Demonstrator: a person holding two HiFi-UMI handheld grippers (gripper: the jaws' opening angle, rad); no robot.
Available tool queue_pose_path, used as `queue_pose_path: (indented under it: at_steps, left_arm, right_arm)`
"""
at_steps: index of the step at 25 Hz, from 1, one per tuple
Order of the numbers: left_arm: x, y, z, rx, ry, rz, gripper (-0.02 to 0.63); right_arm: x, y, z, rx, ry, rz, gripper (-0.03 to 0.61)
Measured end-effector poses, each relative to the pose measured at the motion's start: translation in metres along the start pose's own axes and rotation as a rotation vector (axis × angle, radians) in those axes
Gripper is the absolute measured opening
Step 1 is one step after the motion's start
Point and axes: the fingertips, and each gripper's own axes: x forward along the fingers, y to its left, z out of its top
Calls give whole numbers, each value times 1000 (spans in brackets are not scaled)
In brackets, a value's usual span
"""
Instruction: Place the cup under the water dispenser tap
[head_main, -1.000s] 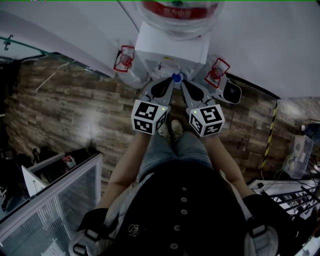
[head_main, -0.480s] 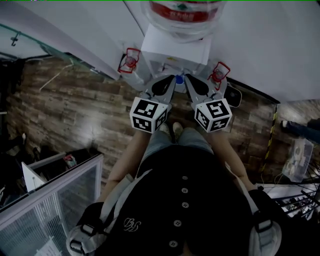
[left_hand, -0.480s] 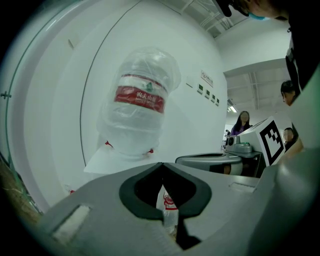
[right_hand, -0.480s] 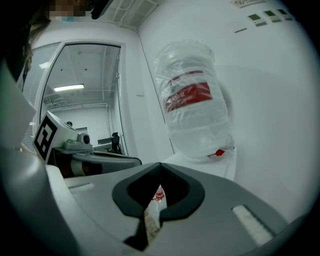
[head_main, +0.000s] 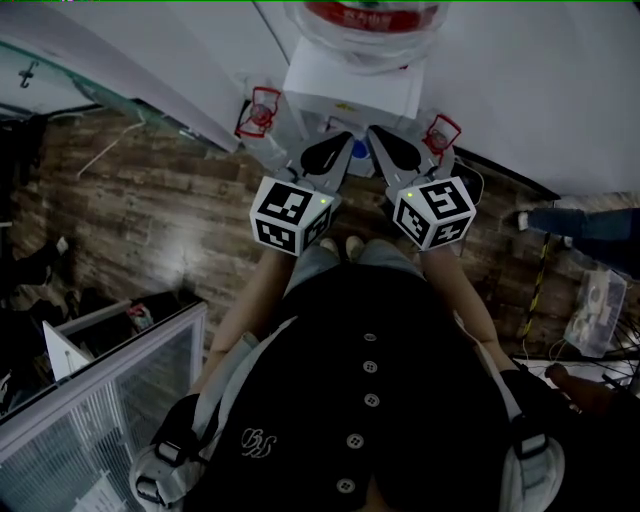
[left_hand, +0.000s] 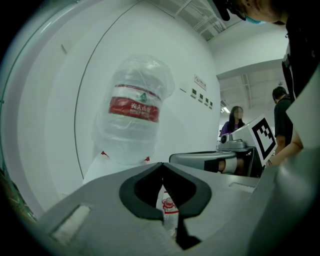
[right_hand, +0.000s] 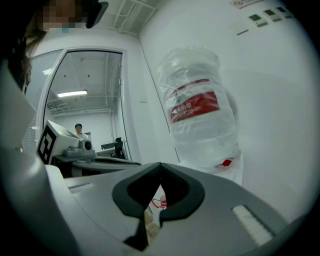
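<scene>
Standing right in front of the water dispenser (head_main: 350, 92) here, which sits on the wood-plank floor (head_main: 150, 220) up against the white wall (head_main: 530, 90), with the big clear water bottle (head_main: 365, 22) and its red label upside down on top. Both grippers are held up side by side, pointed at the dispenser's front. The left gripper (head_main: 340, 150) has its jaws fully together with nothing caught in them; its own view just shows the dispenser through the little window behind the tips. Same deal with the right gripper (head_main: 380, 140): jaws closed tight, holding nothing. A small blue tap knob (head_main: 358, 151) peeks out between the two gripper noses. There's a red-framed fitting (head_main: 262, 110) on the dispenser's left side and another on its right, but I can't make out what they are. Where the cup is, I honestly can't tell from any of the views.
</scene>
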Motion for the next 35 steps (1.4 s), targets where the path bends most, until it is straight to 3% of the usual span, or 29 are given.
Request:
queue_pose_path:
  at_steps: [8,18,35]
  left_arm:
    - [-6,3,3,-40,-13,5,0]
    - [-9,2,1,-32,-5,24,0]
    - [-20,-2,-10,-43,18,61,0]
  right_arm:
    - [-6,9,9,-65,-9,28,0]
    - [-7,23,7,-63,-4,69,0]
    - [-19,22,-12,-42,31,54,0]
